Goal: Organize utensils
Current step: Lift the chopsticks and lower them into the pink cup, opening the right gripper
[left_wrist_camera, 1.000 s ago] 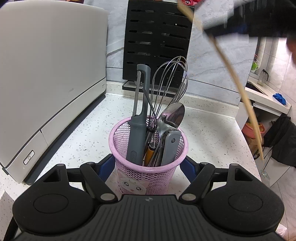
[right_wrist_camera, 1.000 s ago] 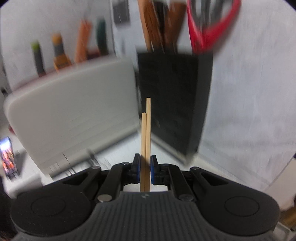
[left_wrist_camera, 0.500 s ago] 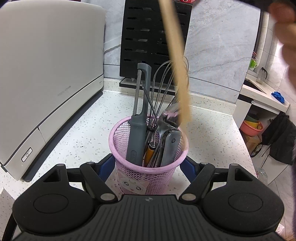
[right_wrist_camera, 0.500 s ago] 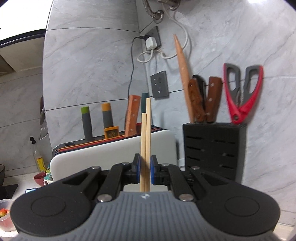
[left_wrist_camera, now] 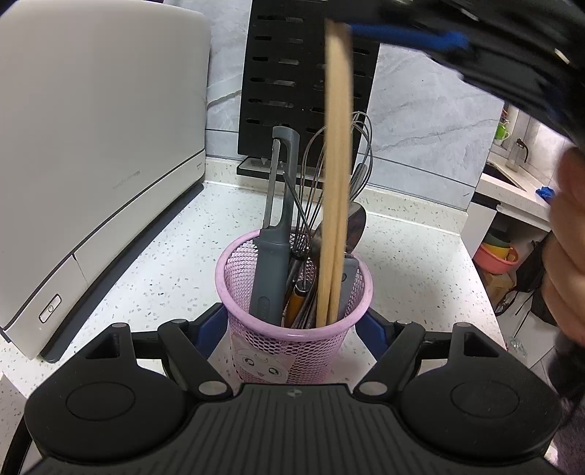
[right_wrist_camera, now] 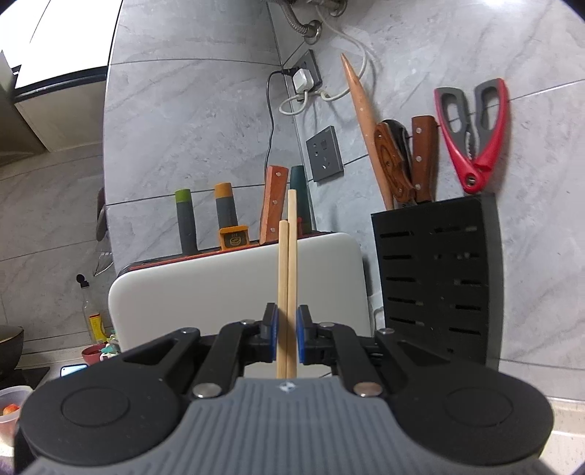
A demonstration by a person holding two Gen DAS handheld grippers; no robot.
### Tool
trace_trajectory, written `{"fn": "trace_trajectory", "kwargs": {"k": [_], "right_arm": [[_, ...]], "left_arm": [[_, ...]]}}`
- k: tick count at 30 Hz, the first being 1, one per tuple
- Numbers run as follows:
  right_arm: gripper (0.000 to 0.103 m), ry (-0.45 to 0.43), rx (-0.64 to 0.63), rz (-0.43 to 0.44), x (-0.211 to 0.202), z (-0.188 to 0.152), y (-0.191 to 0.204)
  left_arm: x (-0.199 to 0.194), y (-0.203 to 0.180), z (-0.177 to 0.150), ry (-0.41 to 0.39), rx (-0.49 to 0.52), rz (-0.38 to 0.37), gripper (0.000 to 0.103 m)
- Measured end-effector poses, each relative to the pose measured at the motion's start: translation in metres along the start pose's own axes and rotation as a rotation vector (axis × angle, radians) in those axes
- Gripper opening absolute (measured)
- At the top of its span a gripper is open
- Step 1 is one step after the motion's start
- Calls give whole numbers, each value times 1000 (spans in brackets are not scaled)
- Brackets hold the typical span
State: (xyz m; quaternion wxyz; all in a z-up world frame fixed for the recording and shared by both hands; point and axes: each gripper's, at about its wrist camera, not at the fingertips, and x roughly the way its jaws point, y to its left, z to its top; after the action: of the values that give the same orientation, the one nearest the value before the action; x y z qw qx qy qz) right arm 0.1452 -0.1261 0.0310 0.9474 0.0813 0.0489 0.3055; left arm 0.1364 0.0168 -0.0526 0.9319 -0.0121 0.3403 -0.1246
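A pink mesh basket (left_wrist_camera: 292, 347) stands on the white speckled counter (left_wrist_camera: 413, 263). It holds a grey peeler (left_wrist_camera: 276, 237), a wire whisk (left_wrist_camera: 347, 153), a spoon and other utensils. My left gripper (left_wrist_camera: 294, 321) has its blue pads against both sides of the basket, so it is shut on it. A pair of wooden chopsticks (left_wrist_camera: 334, 182) stands nearly upright, with the lower tips just inside the basket's near rim. Above, my right gripper (right_wrist_camera: 287, 329) is shut on the chopsticks (right_wrist_camera: 287, 255); in the left wrist view it appears blurred at the top right (left_wrist_camera: 406, 34).
A black knife block (left_wrist_camera: 307, 73) stands behind the basket against the grey wall, with red scissors (right_wrist_camera: 471, 128) and wooden handles in it. A large white appliance (left_wrist_camera: 91, 146) fills the left. The counter ends on the right, where a person's hand (left_wrist_camera: 566, 237) shows.
The chopsticks swung from a slant at the right to nearly upright and came down until their tips entered the basket. The left gripper and basket stayed still.
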Motion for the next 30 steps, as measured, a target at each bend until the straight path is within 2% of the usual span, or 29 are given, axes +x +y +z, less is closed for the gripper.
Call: {"fn": "trace_trajectory", "kwargs": {"k": [3,8,13,22,30], "right_arm": [[7,19,-8,21,-12,-7,0],[7,118,-20,19,-13,-21,-6],[7,151,32,16,-11,-15,-21],[12,281,19,-80,0,-10,-31],[36,409,45,-89,5,-15,-36]], "left_arm": [[2,2,2,-3,1,2,88],[9,-1,6,-7,19,7,88],[16,-1,11,-9,28,2,88],[21,-2,12,-22,33,0,89],[21,-2,14,-19,43,-3,89]]}}
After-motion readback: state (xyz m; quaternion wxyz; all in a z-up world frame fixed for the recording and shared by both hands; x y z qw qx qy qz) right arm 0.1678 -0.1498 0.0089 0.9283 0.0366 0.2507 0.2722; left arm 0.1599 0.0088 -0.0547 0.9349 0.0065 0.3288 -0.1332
